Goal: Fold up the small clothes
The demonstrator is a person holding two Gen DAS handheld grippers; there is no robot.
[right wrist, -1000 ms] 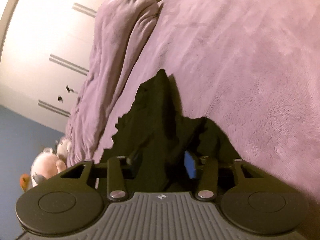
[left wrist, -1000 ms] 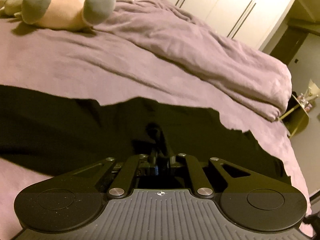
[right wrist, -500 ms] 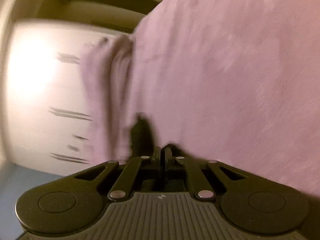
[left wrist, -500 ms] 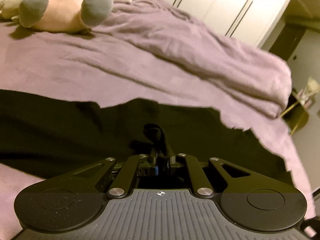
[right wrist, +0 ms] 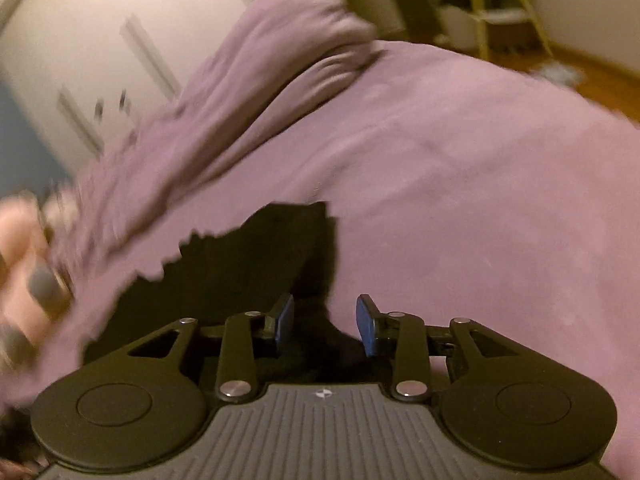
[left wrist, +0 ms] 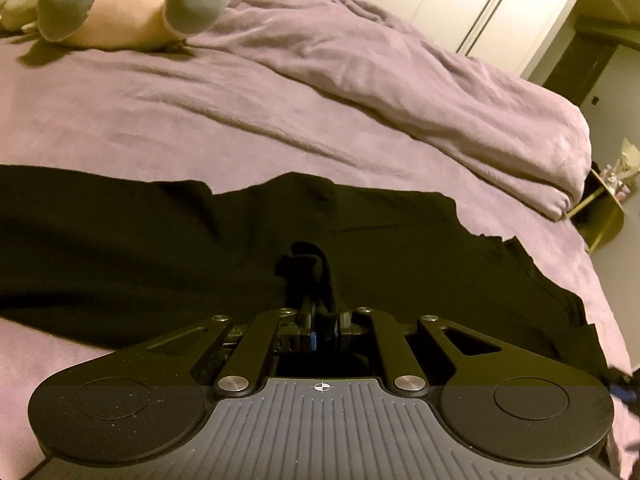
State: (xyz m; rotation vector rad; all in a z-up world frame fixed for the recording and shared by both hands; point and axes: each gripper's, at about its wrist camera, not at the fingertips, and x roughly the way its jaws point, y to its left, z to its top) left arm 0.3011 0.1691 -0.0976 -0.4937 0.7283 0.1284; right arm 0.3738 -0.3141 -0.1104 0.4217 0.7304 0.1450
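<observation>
Both wrist cameras are looking down along their fingers, close over the bed [left wrist: 200,128]; they are sharing the black garment [left wrist: 140,248] (the right view is blurring).

Black garment [left wrist: 160,248], mauve blanket [left wrist: 240,120], pink plush toy [left wrist: 120,4] with grey feet

One black fabric garment [left wrist: 168,248] is lying spread on one mauve fleece blanket [left wrist: 200,120], and one rumpled mauve duvet [left wrist: 400,80] is bunching along the far side. One pink plush toy with grey feet [left wrist: 120,4] is sitting on the bedding. Two black two-finger grippers are showing, one left gripper [left wrist: 323,322] and one right gripper [right wrist: 325,322], while two white wardrobe doors with dark vertical handles [left wrist: 460,0] are standing behind.
</observation>
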